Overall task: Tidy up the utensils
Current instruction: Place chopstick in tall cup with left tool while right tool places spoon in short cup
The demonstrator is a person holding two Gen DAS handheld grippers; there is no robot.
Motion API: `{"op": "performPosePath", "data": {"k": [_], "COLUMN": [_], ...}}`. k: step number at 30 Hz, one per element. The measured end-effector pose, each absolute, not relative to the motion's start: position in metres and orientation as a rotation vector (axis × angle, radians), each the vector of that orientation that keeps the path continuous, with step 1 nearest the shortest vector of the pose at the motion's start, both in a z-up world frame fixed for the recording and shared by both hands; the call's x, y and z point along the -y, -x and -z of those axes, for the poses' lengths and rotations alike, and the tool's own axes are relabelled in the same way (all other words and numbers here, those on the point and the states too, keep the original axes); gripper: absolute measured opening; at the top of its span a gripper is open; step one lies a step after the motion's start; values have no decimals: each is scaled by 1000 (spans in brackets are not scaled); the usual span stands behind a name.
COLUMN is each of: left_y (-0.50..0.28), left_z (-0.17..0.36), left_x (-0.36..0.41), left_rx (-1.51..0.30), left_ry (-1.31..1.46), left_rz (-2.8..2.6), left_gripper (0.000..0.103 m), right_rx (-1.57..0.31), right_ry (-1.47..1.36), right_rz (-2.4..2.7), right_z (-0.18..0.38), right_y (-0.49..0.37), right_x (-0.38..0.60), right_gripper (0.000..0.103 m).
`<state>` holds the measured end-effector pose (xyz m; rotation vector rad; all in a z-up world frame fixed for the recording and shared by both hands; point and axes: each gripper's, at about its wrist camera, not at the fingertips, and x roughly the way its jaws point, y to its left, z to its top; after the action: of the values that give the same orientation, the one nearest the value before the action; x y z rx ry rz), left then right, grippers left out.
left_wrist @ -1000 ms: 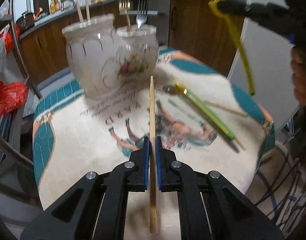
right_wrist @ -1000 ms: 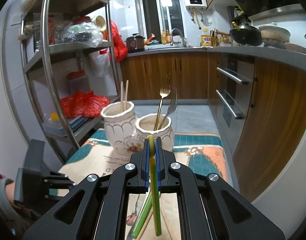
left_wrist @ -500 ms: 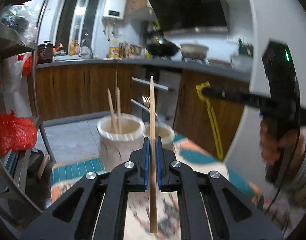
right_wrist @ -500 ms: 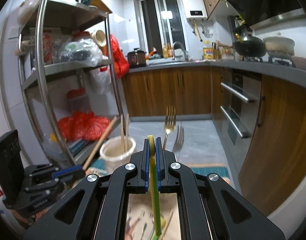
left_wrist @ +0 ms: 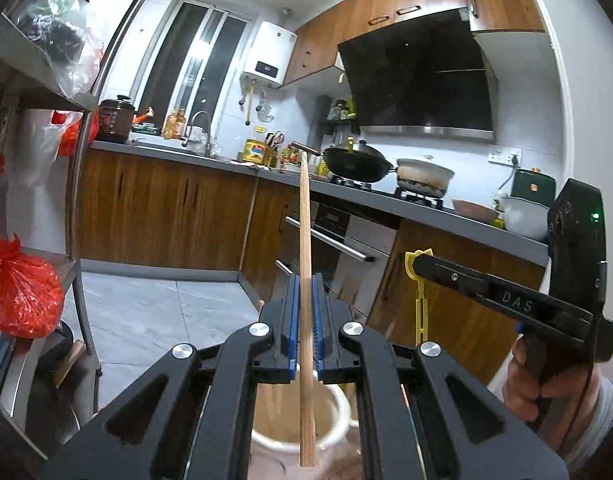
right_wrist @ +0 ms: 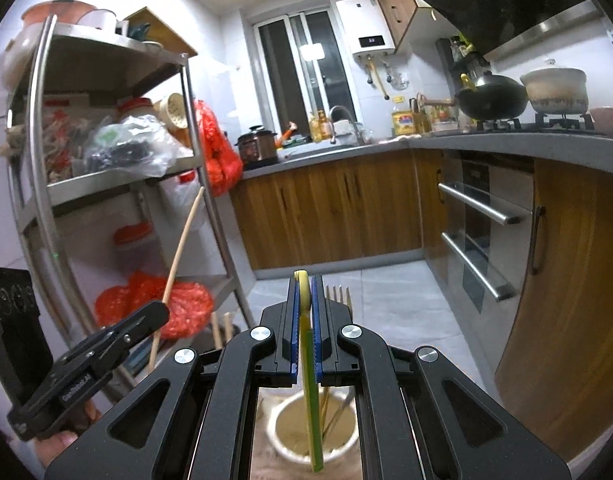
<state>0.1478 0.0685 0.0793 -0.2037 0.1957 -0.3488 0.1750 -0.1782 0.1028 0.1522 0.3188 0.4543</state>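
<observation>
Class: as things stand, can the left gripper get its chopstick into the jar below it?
Probably yes. The left gripper holds the chopstick nearly upright over the jar; the mouth looks unobstructed.

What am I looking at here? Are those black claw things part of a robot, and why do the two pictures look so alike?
There is no robot. A person carries a hand-held gripper in each hand, and each has a wide-angle camera looking out along its two fingers. One picture comes from the left hand-held gripper, the other from the right hand-held gripper, so both show the same kitchen. The left one is shut on a wooden chopstick, above a pale jar with chopsticks in it. The right one is shut on a yellow-green utensil, above another jar that holds forks. Each picture also shows the other gripper off to one side.
</observation>
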Motion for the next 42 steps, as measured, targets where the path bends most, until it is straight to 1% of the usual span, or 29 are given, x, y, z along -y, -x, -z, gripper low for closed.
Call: {"op": "performPosePath", "data": {"k": [10, 19, 32, 37, 42], "left_y": [-166, -157, -135, -139, -141], "left_z": [-63, -44, -27, -23, -22], "left_x": [-49, -39, -65, -68, -70], "left_rx": [-135, -116, -243, -311, -335], "left_ry": [176, 81, 49, 42, 51], "left_rz": [276, 251, 201, 179, 163], "left_gripper": [6, 6, 6, 6, 6], "right_rx": [-296, -305, -360, -399, -419], "right_ry": [-176, -145, -120, -128, -128], "right_rz": [-444, -445, -441, -403, -386], "right_z": [-80, -56, -35, -27, -25], "right_y": [-197, -197, -182, -184, -183], "right_x": [168, 162, 171, 177, 179], "right_gripper": [7, 7, 7, 7, 7]}}
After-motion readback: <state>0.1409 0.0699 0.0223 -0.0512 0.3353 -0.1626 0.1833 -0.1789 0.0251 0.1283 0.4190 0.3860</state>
